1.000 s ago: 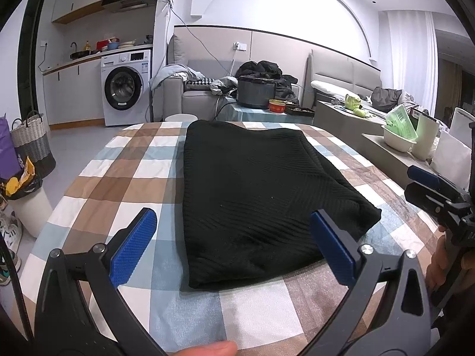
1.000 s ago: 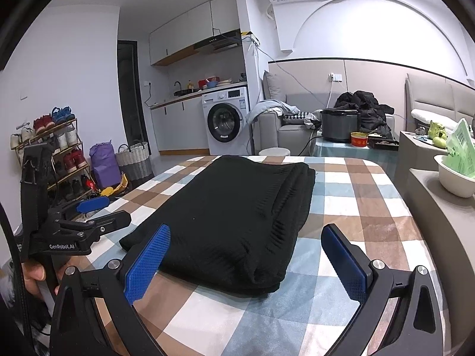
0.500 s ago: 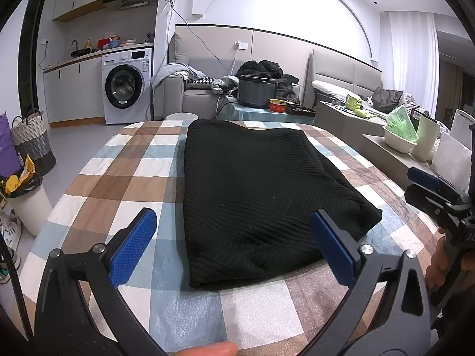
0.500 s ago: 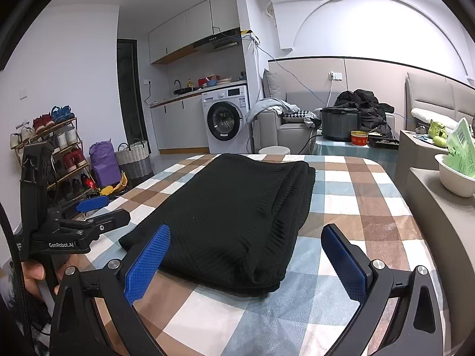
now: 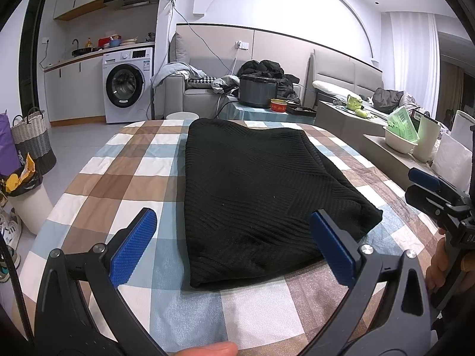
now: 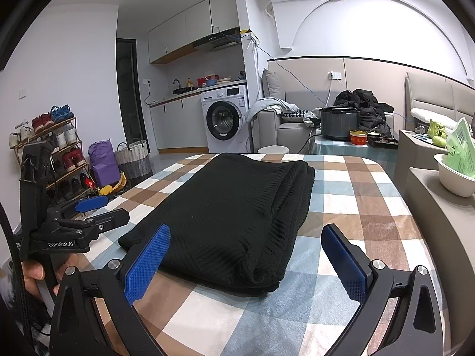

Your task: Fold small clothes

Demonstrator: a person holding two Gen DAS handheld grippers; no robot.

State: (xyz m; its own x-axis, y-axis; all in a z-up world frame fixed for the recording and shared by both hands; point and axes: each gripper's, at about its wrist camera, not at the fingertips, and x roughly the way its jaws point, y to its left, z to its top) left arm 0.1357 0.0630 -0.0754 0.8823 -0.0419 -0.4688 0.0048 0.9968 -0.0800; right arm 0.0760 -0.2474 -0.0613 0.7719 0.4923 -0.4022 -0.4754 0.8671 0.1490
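A black ribbed knit garment [image 5: 255, 187] lies folded into a long rectangle on the checked tablecloth [image 5: 118, 178]. In the left wrist view my left gripper [image 5: 234, 243] hangs open just short of the garment's near edge, nothing between its blue pads. The right gripper [image 5: 427, 190] shows at the far right of that view, held by a hand. In the right wrist view the same garment [image 6: 231, 216] lies ahead, its layered fold edges facing right. My right gripper [image 6: 246, 255] is open over the garment's near right corner, holding nothing. The left gripper [image 6: 95, 207] appears at the left.
The table [image 6: 371, 207] ends at a grey ledge on the right carrying a white bowl [image 6: 454, 175] with green packets. Beyond the far edge stand a sofa, a dark cooker [image 5: 257, 90] and a washing machine [image 5: 127, 84]. Baskets and a shoe rack [image 6: 56, 154] line the left floor.
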